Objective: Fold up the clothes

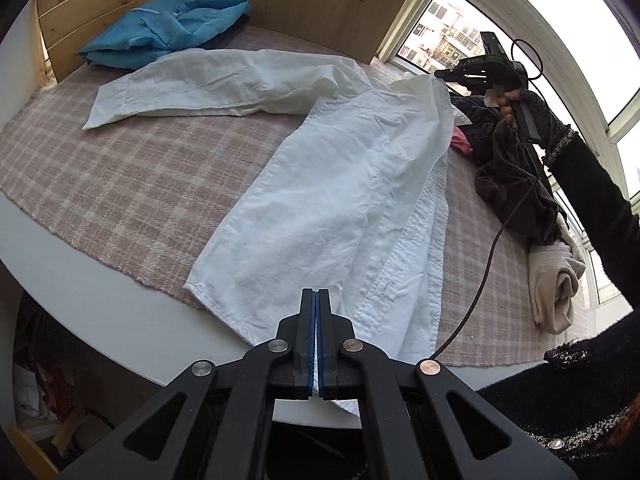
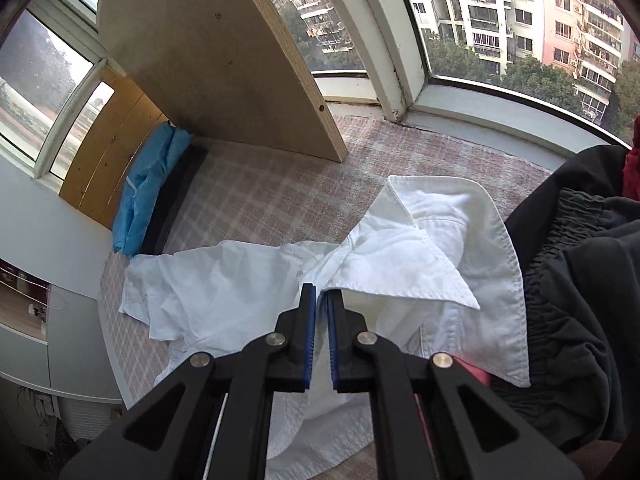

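Lengthwise, the white shirt point(image 1: 340, 184) is stretching from the left gripper point(image 1: 316, 336), which is pinching its hem, away to the right gripper point(image 2: 321, 336), which is clamping fabric under the collar point(image 2: 420, 252), equally near.

Daylight pours in from the windows point(image 2: 500, 20) ahead of the right gripper, blown out to white glare in the left view; shadows soft, focus sharp, fisheye edges bend into black corners
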Demonstrator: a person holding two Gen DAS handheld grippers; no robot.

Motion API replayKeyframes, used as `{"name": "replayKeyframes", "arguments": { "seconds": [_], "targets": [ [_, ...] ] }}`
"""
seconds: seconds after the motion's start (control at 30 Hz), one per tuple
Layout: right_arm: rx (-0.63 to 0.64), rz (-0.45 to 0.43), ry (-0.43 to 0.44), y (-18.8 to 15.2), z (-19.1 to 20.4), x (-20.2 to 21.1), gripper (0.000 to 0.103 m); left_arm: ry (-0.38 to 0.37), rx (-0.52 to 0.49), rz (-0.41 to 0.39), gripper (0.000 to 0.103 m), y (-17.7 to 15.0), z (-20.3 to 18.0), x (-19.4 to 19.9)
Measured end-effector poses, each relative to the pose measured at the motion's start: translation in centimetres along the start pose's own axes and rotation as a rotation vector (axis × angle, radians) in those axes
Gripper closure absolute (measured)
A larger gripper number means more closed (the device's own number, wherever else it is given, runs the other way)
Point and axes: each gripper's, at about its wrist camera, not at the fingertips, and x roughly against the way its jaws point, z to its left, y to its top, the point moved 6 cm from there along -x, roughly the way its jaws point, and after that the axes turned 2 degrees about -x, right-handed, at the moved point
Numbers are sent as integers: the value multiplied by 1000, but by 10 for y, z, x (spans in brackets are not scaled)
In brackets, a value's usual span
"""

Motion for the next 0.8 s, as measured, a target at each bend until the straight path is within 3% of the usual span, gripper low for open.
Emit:
{"name": "replayKeyframes", "arguments": {
  "seconds": [0.07,0.13,0.23,0.3,0.4,0.53,0.57,0.63,0.73,0.77,0.8],
  "targets": [
    [7,33,-50,-3,-1,-11,96,-33,-27,28,103,-3,-9,-8],
    [-15,67,-91,-13,-10,-17,83,-53,-107,60,101,-10,-30,-20],
    [-53,94,-112,-37,-26,-18,68,-91,-224,142,79,-23,-62,-45],
    [-76,122,-125,-55,-37,-18,64,-42,-300,180,76,-27,-69,-59],
    [-113,148,-117,-76,-51,-16,63,97,-425,230,75,-34,-68,-77],
    [-153,156,-70,-88,-58,-19,61,125,-489,254,76,-40,-70,-86],
    [-158,158,-64,-89,-59,-20,61,125,-503,255,77,-41,-71,-87],
    [-155,149,-48,-88,-59,-22,61,121,-509,255,96,-40,-72,-87],
    [-151,128,-17,-87,-58,-20,64,53,-434,239,98,-34,-67,-76],
    [-154,120,3,-86,-57,-19,70,29,-410,227,98,-32,-65,-70],
    [-157,111,32,-85,-56,-16,88,13,-390,213,98,-30,-63,-65]
  ]
}}
